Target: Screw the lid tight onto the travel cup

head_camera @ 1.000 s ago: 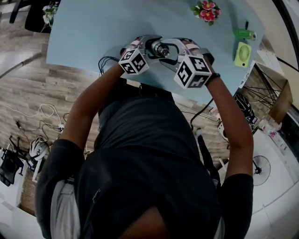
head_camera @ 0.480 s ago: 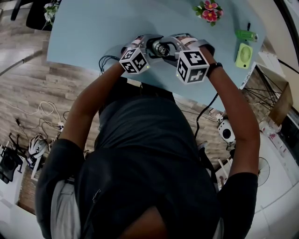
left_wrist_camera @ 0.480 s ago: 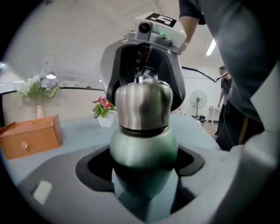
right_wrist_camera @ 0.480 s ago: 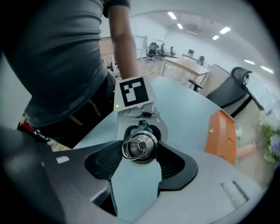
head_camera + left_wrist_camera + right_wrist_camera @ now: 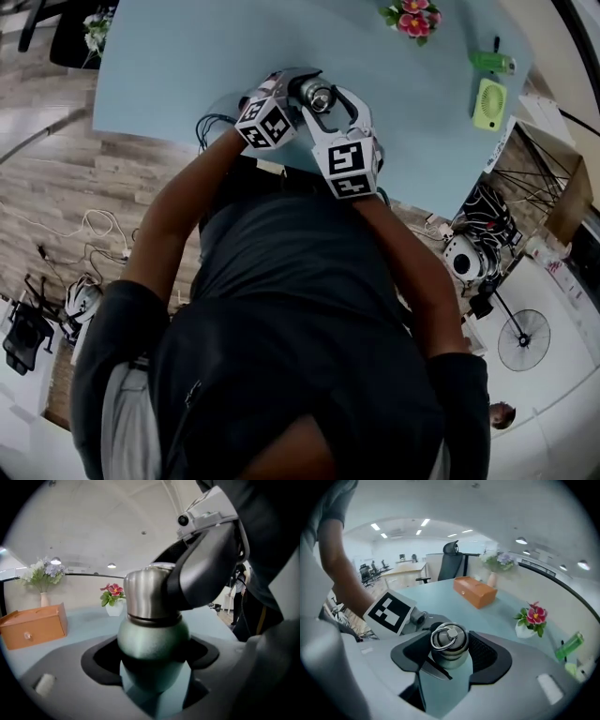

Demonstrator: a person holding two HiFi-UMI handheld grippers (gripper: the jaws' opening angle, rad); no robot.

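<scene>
Since earlier frame, right gripper (image 5: 323, 105) swung from right side round toward torso: twisting stroke. Its jaws clamped on lid (image 5: 449, 641); left gripper (image 5: 289, 94) jaws pinch travel cup (image 5: 152, 644) above table (image 5: 187, 56), countering torque. Lid seems seated, seam blurry.

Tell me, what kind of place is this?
Most likely an open-plan office: rows of desks stretch away under ceiling strip lights, and a swivel chair stands at the pale blue table.
</scene>
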